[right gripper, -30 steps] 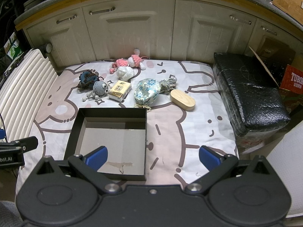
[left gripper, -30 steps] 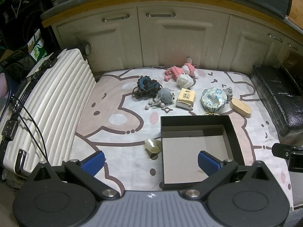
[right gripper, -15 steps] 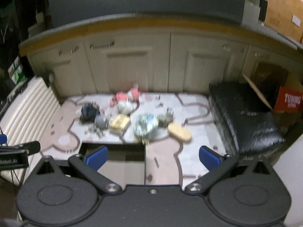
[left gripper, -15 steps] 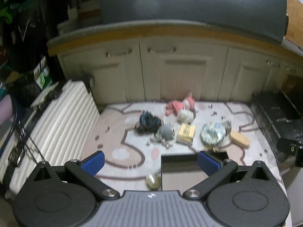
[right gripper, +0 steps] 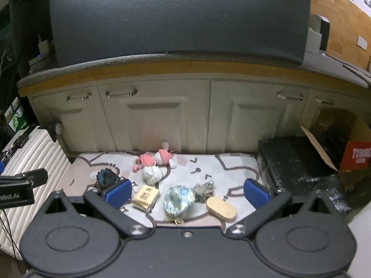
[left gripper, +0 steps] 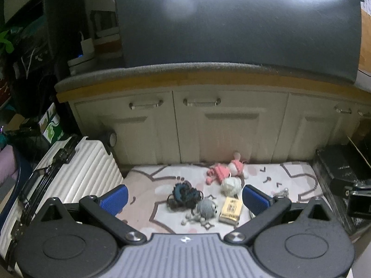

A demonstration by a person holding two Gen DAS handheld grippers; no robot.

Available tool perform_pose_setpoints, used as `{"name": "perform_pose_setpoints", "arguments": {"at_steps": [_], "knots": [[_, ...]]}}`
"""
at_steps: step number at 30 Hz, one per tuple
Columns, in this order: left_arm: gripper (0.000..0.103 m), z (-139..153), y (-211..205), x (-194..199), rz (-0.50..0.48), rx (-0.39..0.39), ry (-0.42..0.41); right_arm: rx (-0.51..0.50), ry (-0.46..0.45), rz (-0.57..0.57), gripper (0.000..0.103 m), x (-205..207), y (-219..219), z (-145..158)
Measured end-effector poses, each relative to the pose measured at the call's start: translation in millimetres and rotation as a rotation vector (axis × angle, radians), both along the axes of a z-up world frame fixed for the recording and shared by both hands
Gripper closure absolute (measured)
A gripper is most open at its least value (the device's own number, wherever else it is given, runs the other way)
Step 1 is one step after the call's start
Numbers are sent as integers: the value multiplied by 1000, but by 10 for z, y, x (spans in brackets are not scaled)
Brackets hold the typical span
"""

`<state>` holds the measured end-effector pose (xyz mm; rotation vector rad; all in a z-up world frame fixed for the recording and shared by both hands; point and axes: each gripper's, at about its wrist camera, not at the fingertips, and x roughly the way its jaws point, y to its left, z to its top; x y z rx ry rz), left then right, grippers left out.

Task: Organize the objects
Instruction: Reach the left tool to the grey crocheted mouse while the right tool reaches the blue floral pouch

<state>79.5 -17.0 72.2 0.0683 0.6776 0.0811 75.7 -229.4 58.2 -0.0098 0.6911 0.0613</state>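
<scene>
While both the left hand-held gripper (left gripper: 183, 198) and right hand-held gripper (right gripper: 187, 191) hang spread, pinching nothing | yellow box (right gripper: 145, 196) — landmark | toys, pouch (right gripper: 179, 199) around it unsorted — nothing visibly organized yet

Right wrist view — white lettering "TUBORG" on the red carton (right gripper: 358, 155) at the far right, the last letter cut by the frame edge. On the black device (right gripper: 15, 195) at the left edge: "obot.AI", first letter cropped. The yellow box (right gripper: 145, 196) bears printing — illegible.
</scene>
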Motion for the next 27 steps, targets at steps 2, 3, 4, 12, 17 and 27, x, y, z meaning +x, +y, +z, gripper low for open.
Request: {"name": "perform_pose_setpoints", "arguments": {"at_steps": [2,3,4,12,17,27], "knots": [[0,5,18,97,4,-8,-5,-6,-7,3,0,100,25,3],[0,2,24,146,4,-14,-9,-10,-12,2,0,153,35,-1],[0,-6,31,198,5,-19,-13,-11,-13,0,0,193,45,-12],[0,-259,99,628,18,-46,-11,16,3,-32,0,665,35,-208],[0,-546,135,918,47,-48,14,5,20,-54,0,949,-5,-476],[0,-1179,143,1367,49,-29,42,16,103,-96,0,1468,-101,-1167]]}}
